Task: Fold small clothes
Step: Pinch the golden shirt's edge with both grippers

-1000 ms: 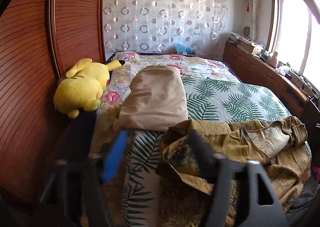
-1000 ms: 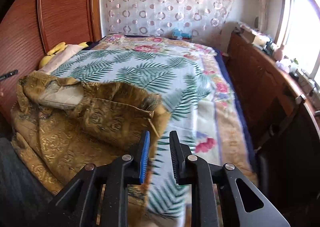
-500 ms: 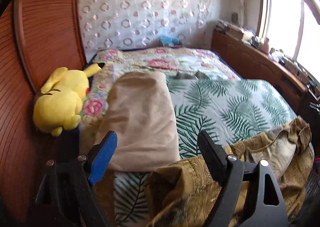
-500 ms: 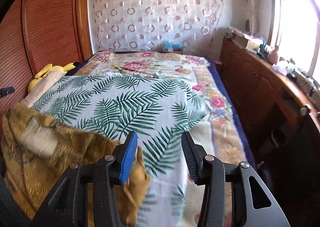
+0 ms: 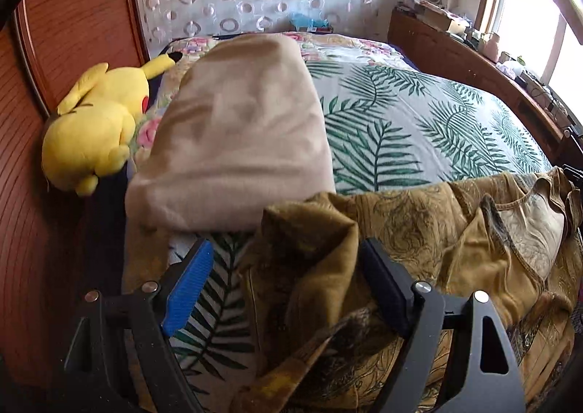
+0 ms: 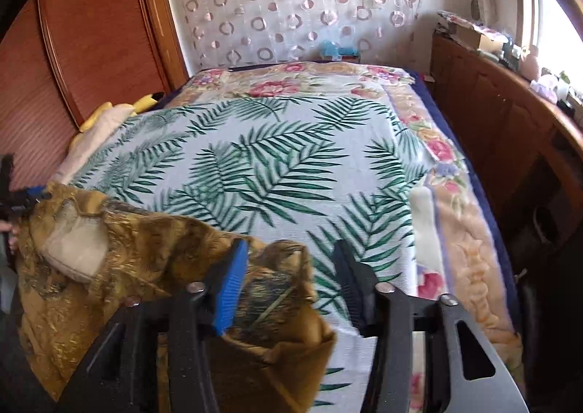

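1. Garment (image 5: pixel 419 231), gold-patterned: lies crumpled at the near edge of the bed (image 6: pixel 277 158), on the palm-leaf cover.
2. Left gripper (image 5: pixel 284 267): jaws spread wide, a raised fold between them, unclamped.
3. Right gripper (image 6: pixel 291 274): jaws have just been opening; cloth corner between, not pinched.

A yellow plush toy (image 5: pixel 93 129) is lying at the left of the frame against the reddish wooden wardrobe (image 5: pixel 69 23). Just beside it, a beige folded blanket (image 5: pixel 237 136) is resting on the palm-leaf bedspread (image 5: pixel 419 136), which is covering the middle of both views. A floral quilt (image 6: pixel 470 242) is showing under it along the right edge. A sheer curtain with ring patterns (image 6: pixel 291 8) is hanging across the top, and a wooden sideboard (image 6: pixel 510 129) holding clutter is running down the right side under the bright window (image 5: pixel 528 8).
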Motion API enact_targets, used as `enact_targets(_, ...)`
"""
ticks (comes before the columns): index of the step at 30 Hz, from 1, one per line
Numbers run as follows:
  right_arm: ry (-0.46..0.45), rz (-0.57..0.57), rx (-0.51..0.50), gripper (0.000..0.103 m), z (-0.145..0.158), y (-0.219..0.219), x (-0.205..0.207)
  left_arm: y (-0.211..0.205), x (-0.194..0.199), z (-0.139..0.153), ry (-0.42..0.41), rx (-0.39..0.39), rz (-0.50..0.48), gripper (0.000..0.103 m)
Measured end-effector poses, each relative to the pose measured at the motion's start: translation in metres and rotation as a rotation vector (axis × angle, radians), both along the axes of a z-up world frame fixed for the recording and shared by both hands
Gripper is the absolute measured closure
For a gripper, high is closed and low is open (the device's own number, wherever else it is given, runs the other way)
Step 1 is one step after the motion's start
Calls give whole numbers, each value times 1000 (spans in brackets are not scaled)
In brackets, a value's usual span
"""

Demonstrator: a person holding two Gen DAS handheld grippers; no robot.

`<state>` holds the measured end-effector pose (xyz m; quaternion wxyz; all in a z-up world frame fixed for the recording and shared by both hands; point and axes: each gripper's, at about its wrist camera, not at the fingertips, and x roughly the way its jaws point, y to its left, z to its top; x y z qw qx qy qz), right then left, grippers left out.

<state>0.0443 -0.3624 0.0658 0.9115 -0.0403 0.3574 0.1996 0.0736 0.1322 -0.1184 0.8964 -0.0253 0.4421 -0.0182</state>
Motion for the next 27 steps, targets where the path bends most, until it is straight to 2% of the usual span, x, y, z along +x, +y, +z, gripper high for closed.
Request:
enact_targets(2, 0, 14, 4, 41, 1, 1, -1, -1, 0, -2, 2, -9, 4, 20)
enact_targets(9, 20, 44, -69, 40, -14, 15, -1, -2, 0, -8, 2, -18, 9, 20)
enact_targets(13, 33, 25, -132, 40, -19, 18, 4, -2, 0, -7, 2, -17, 10, 20)
enact_targets(22, -39, -22, -57, 40, 9, -5, 4, -5, -1, -7, -8, 2, 15, 20)
enact_targets(27, -31, -89, -30, 40, 13, -19, 20, -4, -1, -6, -13, -5, 18, 20)
